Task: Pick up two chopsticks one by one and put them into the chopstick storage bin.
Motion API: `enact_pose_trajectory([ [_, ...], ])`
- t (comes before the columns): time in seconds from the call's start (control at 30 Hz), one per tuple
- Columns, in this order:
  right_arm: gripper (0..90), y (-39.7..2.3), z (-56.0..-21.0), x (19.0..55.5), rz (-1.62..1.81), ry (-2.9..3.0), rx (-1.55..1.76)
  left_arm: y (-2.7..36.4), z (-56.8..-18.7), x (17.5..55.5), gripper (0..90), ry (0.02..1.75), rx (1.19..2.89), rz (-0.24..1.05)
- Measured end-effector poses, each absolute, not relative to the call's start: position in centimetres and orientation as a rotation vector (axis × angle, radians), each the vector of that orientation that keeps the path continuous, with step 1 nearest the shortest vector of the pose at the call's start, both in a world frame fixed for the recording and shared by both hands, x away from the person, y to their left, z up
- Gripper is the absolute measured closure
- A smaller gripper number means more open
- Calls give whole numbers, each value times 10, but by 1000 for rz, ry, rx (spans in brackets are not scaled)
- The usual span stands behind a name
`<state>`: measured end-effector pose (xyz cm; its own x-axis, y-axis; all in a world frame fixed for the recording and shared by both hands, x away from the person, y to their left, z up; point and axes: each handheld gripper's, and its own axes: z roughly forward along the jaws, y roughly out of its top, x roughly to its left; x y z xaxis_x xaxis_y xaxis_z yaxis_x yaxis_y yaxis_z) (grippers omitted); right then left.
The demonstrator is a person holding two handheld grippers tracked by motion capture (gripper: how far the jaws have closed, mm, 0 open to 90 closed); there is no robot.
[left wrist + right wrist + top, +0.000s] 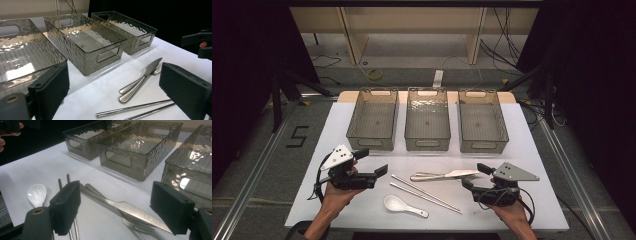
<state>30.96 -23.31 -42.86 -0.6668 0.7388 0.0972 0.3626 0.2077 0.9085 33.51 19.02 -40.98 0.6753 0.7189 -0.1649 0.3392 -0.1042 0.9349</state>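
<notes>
Near table's front edge: L gripper and R gripper, jaws spread w/ nothing between, flank steel knife, fork, chopsticks, white ceramic spoon, apparently staged for sorting into three smoked-plastic bins along rear edge.

Lab recording bay. Black curtains flank the white tabletop. Loose cables cross the floor; aluminium rails frame it.

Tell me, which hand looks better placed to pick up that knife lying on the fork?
Probably the right. The right gripper is open, just beside the knife, whose blade lies between its jaws in the right gripper view. The left gripper is farther off, beyond the chopsticks.
</notes>
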Motion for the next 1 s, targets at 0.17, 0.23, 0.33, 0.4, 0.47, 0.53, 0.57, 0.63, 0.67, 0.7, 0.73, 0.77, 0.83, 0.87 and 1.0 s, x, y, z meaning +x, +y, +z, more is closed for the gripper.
enact_pose_trajectory([
  [0.17, 251, -232, -429, 310, 1447, 2135, 1032, 190, -410, 335, 87, 862, 1705, 398],
  [0.23, 251, -232, -429, 310, 1443, 2138, 1033, 190, -410, 335, 87, 862, 1705, 398],
  [0.33, 275, -231, -429, 310, 1438, 2152, 1030, 190, -410, 335, 87, 862, 1707, 398],
  [0.4, 288, -231, -429, 310, 1435, 2170, 1020, 190, -410, 335, 87, 860, 1707, 398],
  [0.47, 294, -225, -430, 310, 1418, 2237, 976, 189, -410, 335, 87, 861, 1706, 398],
  [0.53, 294, -220, -431, 310, 1396, 2280, 957, 189, -410, 335, 87, 860, 1708, 400],
  [0.57, 294, -220, -431, 310, 1396, 2280, 957, 189, -410, 335, 87, 860, 1708, 400],
  [0.63, 293, -215, -430, 310, 1402, 2312, 951, 189, -410, 335, 87, 859, 1709, 401],
  [0.67, 294, -213, -430, 310, 1400, 2323, 950, 189, -410, 335, 87, 858, 1710, 401],
  [0.7, 295, -207, -430, 310, 1382, 2362, 935, 189, -410, 335, 87, 857, 1712, 401],
  [0.73, 296, -205, -430, 311, 1376, 2374, 930, 189, -410, 335, 88, 856, 1714, 402],
  [0.77, 296, -202, -430, 311, 1365, 2393, 930, 189, -410, 335, 87, 856, 1714, 402],
  [0.83, 296, -199, -430, 311, 1354, 2415, 920, 189, -410, 335, 87, 857, 1712, 402],
  [0.87, 296, -193, -431, 311, 1318, 2449, 902, 189, -410, 335, 87, 859, 1710, 401],
  [1.0, 301, -181, -432, 312, 1271, 2490, 874, 189, -410, 335, 87, 853, 1718, 400],
])
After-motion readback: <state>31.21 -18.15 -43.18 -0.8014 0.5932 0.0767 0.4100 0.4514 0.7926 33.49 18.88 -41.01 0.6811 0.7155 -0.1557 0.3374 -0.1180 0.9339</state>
